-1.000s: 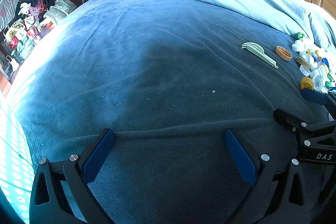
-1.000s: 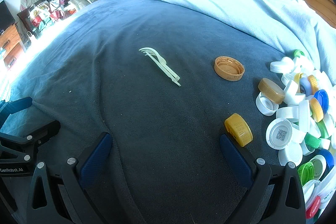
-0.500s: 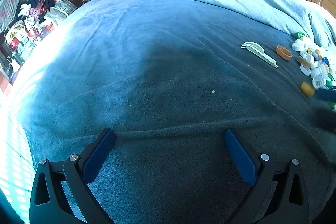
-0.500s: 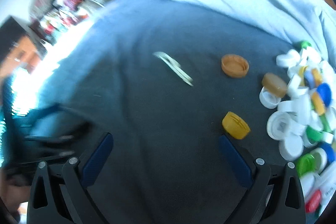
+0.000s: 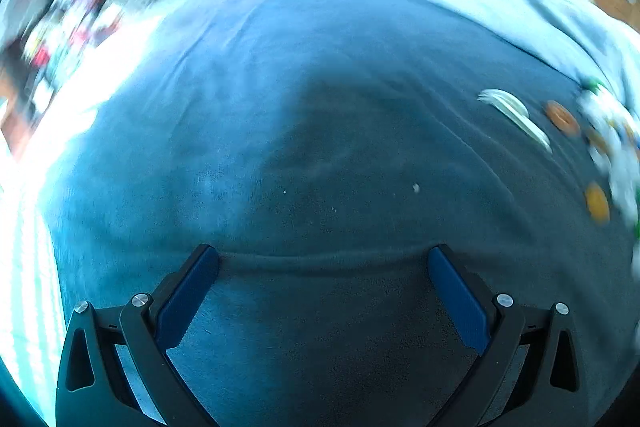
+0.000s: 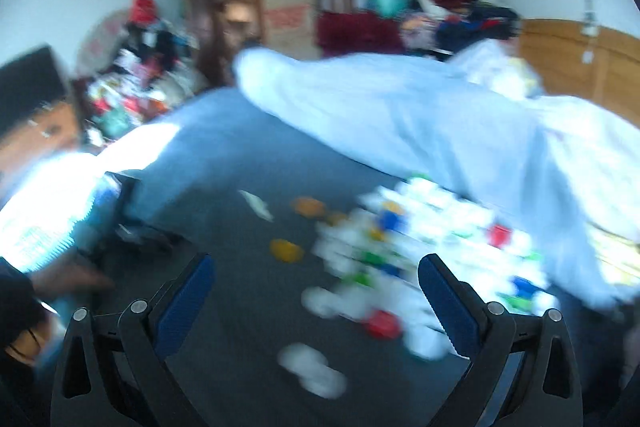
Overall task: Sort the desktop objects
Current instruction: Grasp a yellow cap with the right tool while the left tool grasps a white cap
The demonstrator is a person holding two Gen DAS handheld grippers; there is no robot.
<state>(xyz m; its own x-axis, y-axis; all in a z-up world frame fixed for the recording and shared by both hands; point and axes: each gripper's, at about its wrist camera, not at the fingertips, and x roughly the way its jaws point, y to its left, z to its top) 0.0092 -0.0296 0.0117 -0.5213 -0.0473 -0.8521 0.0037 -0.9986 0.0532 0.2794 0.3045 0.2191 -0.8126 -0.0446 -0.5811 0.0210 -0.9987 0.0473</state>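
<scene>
Left tongs [image 5: 323, 269]: apart, empty, same low station over blue blanket [image 5: 248, 99] as a second ago; view now smeared.

Pale clip [image 5: 514, 113] and orange cap [image 5: 562, 117] unmoved, far right of left view.

Right tongs [image 6: 314, 281]: apart, empty, swung up and rightward since a second ago (heavy blur); now over cap heap [image 6: 424, 239], yellow cap [image 6: 286, 251] just left of it.

Judgement: first pick pending, nothing sorted.

Containers: none visible.

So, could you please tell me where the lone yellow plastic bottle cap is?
In the right wrist view, the yellow plastic bottle cap lies on the dark blue blanket, just left of the cap pile.
</scene>
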